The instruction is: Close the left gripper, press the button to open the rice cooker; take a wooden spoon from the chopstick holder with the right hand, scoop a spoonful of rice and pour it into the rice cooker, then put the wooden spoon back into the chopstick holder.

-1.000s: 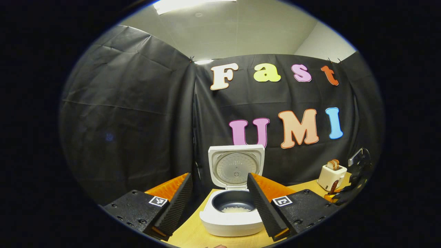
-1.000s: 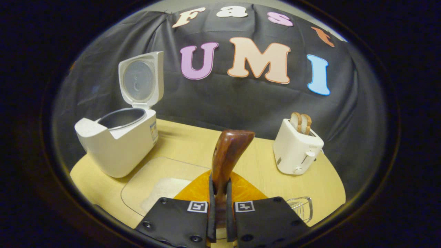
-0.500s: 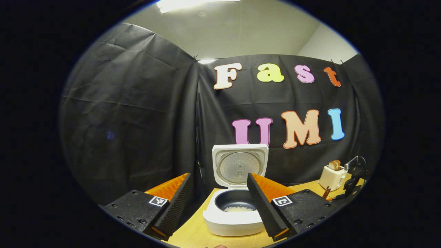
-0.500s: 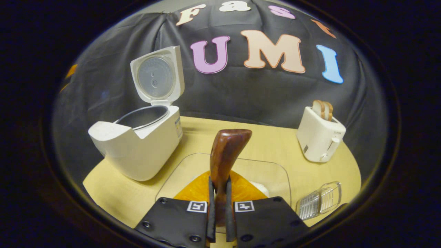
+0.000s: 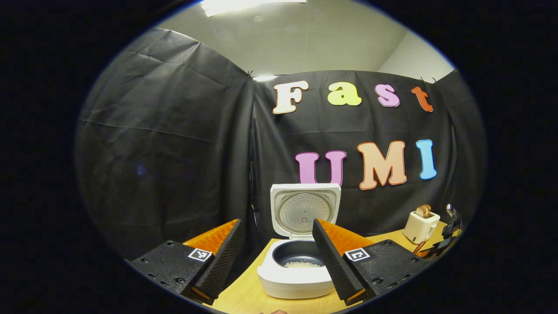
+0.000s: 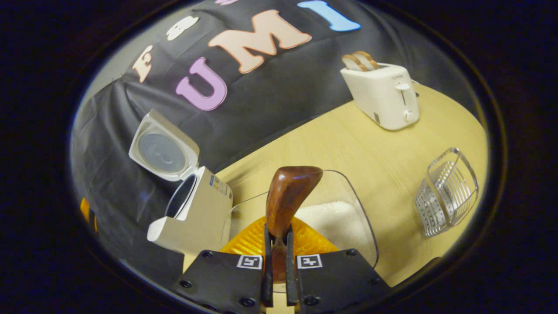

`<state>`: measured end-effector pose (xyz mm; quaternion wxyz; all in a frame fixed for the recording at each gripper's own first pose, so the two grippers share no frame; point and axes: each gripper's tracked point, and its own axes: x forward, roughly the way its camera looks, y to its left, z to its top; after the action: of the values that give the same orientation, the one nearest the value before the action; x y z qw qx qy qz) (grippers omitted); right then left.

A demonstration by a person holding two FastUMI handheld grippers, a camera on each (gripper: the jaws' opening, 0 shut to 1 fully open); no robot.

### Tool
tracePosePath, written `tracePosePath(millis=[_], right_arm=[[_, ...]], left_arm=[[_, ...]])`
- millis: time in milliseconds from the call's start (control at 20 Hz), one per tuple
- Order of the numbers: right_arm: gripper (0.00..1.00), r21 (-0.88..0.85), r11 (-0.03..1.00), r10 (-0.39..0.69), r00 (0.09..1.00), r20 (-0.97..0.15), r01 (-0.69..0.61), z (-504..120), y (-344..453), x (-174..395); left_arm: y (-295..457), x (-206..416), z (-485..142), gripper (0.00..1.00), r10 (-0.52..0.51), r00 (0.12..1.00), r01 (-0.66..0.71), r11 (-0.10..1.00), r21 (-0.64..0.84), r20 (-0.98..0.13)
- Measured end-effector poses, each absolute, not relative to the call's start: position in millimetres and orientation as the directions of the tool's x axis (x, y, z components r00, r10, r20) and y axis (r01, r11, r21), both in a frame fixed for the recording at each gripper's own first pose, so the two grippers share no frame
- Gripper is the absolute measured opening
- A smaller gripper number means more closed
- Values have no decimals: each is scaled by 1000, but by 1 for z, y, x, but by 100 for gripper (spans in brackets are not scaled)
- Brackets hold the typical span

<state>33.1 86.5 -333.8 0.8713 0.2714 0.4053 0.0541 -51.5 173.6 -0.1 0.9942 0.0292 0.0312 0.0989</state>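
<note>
- The pale wooden counter (image 6: 348,135) sits against black cloth; a toaster (image 6: 383,93) stands far ahead of the right claw (image 6: 279,244), to its right.
- The right claw is clamped tight on the wooden spoon (image 6: 285,200), whose bowl juts forward above a clear dish (image 6: 362,218) of rice (image 6: 335,220).
- The rice cooker (image 6: 196,213), lid up, stands just left of that claw; the wire chopstick holder (image 6: 444,192) lies well off to its right.
- The left claw (image 5: 274,257) hangs wide apart, holding nothing, the cooker's pot straight ahead with some rice in it.
- The view is tilted. Judging by that, I'd dip the bowl into the heap, level it before lifting, and travel slowly.
</note>
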Motion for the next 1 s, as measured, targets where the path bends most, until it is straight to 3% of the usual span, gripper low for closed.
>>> tracePosePath(millis=[300,550,1000], right_arm=[[15,681,679,349,697,-627,273,-312,66,51],[13,771,550,382,725,-573,320,-284,63,67],[13,829,515,453,752,-479,218,-222,128,101]], left_arm=[[165,-53,4,94,190,980,-186,980,69,-52],[164,-54,5,94,190,981,-187,980,64,-44],[183,-61,0,93,209,976,-207,977,44,-54]])
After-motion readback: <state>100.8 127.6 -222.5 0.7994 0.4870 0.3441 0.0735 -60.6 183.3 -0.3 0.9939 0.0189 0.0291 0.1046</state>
